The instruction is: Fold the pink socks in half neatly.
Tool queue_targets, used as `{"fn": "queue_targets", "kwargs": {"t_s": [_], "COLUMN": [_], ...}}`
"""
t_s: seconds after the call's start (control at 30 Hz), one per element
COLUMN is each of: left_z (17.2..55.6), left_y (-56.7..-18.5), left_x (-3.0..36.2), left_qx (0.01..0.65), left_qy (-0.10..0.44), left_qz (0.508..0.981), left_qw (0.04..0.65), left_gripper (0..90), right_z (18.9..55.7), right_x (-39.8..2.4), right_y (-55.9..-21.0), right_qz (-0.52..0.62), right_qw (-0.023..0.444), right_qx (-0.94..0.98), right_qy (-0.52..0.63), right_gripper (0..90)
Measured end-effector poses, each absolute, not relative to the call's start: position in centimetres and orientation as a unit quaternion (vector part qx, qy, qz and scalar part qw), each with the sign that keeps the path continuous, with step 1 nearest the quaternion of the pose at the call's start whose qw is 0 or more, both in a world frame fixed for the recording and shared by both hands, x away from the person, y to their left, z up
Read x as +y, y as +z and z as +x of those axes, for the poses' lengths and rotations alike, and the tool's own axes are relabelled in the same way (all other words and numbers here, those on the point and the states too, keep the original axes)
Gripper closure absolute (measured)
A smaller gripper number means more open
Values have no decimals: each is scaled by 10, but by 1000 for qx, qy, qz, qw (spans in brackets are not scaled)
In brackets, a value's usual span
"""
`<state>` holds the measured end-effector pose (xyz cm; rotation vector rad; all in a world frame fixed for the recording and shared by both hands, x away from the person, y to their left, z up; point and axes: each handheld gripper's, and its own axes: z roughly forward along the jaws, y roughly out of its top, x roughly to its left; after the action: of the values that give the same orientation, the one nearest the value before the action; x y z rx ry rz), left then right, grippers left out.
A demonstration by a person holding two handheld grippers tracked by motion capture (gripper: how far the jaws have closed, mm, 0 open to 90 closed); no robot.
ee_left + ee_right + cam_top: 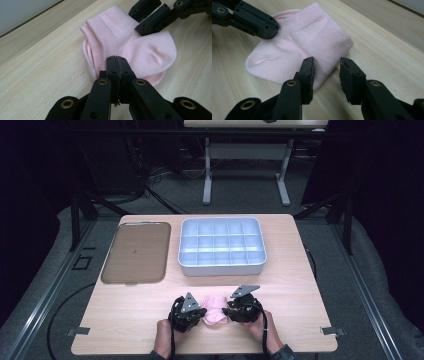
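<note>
**Folded pink sock held at one edge, near tabletop edge**

The sock lies folded on the tabletop, close to my side, between both grippers and well short of the divided bin and the tray. My left gripper is clamped on the sock's near edge, jaws together with only thin knit between them. My right gripper stands apart; one jaw rests at the sock's corner, the other over bare wood, so I judge it is not yet gripping. The sock should handle as light, soft and limp: it will drape and unfold if lifted by one layer. I would pinch through all layers at the ribbed cuff or folded edge.
</note>
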<state>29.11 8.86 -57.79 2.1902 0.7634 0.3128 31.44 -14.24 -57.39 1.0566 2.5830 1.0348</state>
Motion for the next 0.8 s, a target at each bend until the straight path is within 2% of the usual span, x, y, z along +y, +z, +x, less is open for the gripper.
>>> {"fn": "queue_targets", "kwargs": {"t_s": [0.2,0.3,0.8], "left_z": [291,290,294], "left_y": [-580,-580,-582], "left_x": [92,91,87], "left_qx": [304,305,314], "left_qy": [128,133,117], "left_qz": [863,863,854], "left_qw": [383,380,398], "left_gripper": [897,897,895], "right_z": [315,318,317], "right_x": [-144,-146,-154], "right_y": [-575,-576,-576], "right_qz": [372,387,383], "right_qw": [57,29,29], "right_qx": [855,846,841], "right_qy": [356,366,380], "right_gripper": [766,820,849]}}
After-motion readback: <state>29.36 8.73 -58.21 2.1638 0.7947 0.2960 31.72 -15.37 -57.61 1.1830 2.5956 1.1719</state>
